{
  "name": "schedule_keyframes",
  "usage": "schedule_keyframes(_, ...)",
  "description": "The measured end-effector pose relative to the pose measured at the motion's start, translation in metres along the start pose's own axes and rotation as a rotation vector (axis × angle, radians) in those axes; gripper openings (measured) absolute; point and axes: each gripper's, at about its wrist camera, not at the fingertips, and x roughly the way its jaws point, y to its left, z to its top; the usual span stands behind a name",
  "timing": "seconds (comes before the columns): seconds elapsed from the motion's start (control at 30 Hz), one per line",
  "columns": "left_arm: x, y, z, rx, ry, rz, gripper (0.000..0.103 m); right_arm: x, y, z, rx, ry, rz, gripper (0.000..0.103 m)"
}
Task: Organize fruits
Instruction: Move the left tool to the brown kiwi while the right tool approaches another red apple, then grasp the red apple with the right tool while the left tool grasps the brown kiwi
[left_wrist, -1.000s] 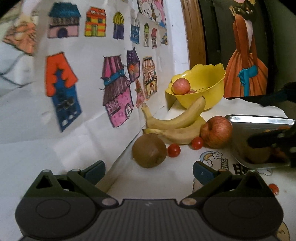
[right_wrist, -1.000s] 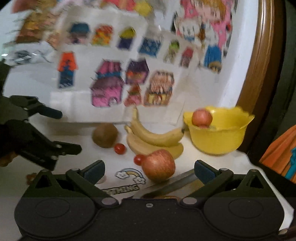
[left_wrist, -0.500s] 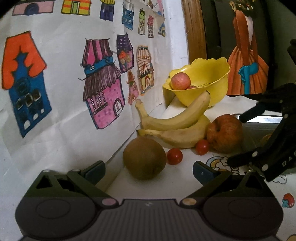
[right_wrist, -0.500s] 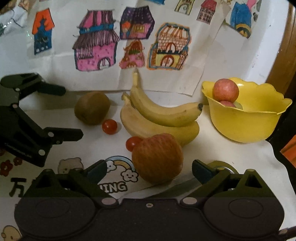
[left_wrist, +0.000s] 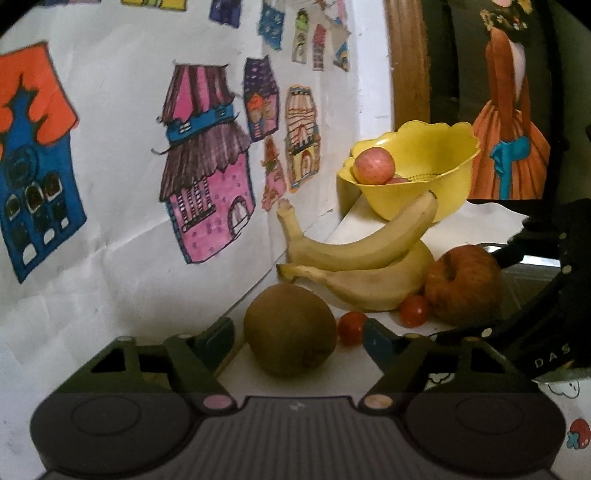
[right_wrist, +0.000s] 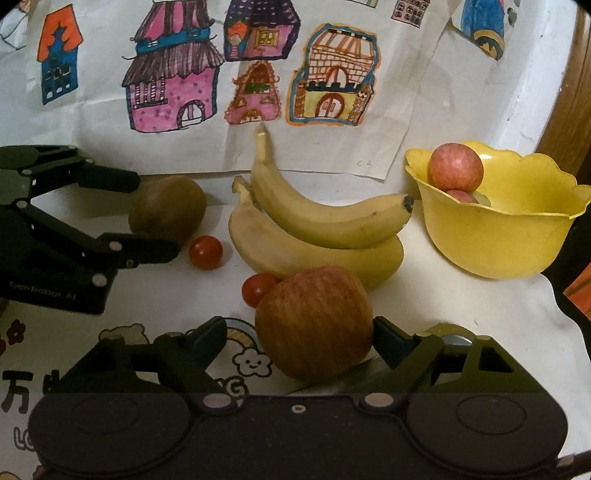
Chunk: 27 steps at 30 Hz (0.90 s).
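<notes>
Behind my white worktop (right_wrist: 461, 314) hung crayon house drawings (right_wrist: 173, 74) on creased paper. My left hand-held gripper (left_wrist: 297, 338) gaped wide around the fuzzy brown kiwi (left_wrist: 290, 330); my right hand-held gripper (right_wrist: 299, 341) stood wide around a streaky red apple (right_wrist: 314, 323). Two smooth curved bananas (right_wrist: 317, 229) lay stacked (two glossy cherry tomatoes (right_wrist: 205, 252) nearby), beside a scalloped yellow bowl (right_wrist: 509, 236) holding two apples (right_wrist: 455, 167).

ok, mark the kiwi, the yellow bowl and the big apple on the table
kiwi (left_wrist: 290, 330): left wrist view, middle of its brown skin.
yellow bowl (right_wrist: 506, 243): right wrist view, front outer wall.
big apple (right_wrist: 314, 323): right wrist view, centre of its striped side.
</notes>
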Motion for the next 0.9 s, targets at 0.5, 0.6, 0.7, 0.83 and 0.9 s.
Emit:
schedule_keyframes(0.5, 0.02, 0.01, 0.002, -0.108, 0.079, -0.018, 0.063, 0.008, 0.0, 0.0, 0.053, -0.027, -0.063, 0.068)
schedule_keyframes(0.6, 0.02, 0.01, 0.001, -0.117, 0.078, -0.018, 0.062, 0.007, -0.001, -0.001, 0.06, -0.039, -0.065, 0.067)
schedule_keyframes(0.7, 0.018, 0.011, 0.0, -0.137, 0.077, -0.03, 0.062, 0.005, 0.002, -0.003, 0.062, -0.053, -0.067, 0.067)
schedule_keyframes(0.83, 0.015, 0.009, -0.002, -0.139, 0.075, -0.045, 0.062, 0.0, 0.006, -0.007, 0.06, -0.075, -0.054, 0.067)
schedule_keyframes(0.9, 0.013, 0.007, -0.002, -0.137, 0.074, -0.052, 0.062, -0.003, 0.008, -0.009, 0.058, -0.082, -0.044, 0.067)
